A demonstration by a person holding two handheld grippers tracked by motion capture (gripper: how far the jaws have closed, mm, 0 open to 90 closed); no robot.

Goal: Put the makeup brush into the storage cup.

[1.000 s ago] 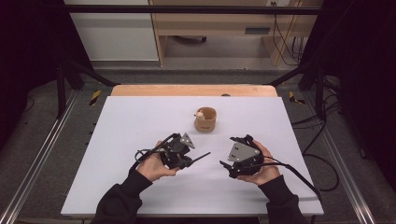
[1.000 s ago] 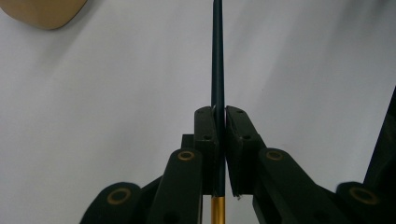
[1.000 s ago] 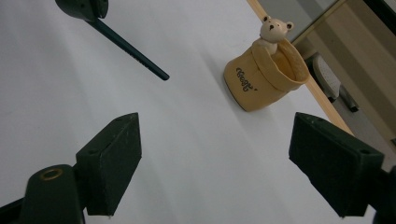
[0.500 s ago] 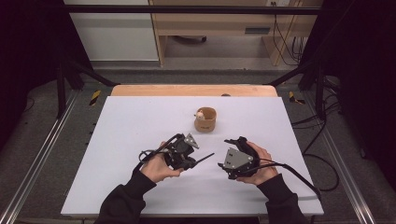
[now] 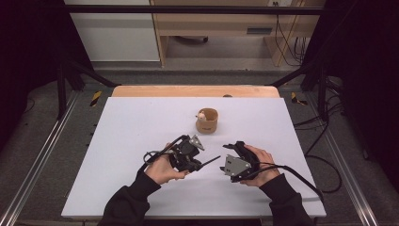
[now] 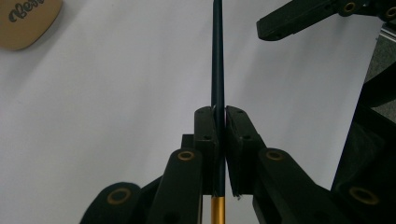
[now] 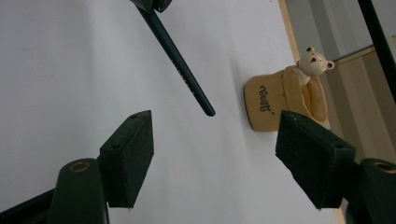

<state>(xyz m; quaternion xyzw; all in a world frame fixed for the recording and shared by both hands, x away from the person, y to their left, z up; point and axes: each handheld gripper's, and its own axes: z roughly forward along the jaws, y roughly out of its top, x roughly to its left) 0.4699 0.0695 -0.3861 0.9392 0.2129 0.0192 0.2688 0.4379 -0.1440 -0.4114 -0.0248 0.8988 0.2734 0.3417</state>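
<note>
Since the earlier frames, the right claw has been rolled over in the hand, so the grey plate on it now faces up and toward the person, and its jaws have just been closing a bit, with nothing between them. They're seen standing apart in the right gripper view, released, with bare counter in the gap. Not much change is seen on the left side.

The left claw is clenched tight on a thin dark pen, gripped partway along the shaft, with a gold section seen just below the pads in the left gripper view. The pen is held out over the counter, and from the high view its free end is pointed toward the right claw, near it but not touching.

A small tan bear pot with script lettering and a little bear figure on the rim is parked further back on the white counter, well apart from both claws. The pen tip is seen near it in the right gripper view.
</note>
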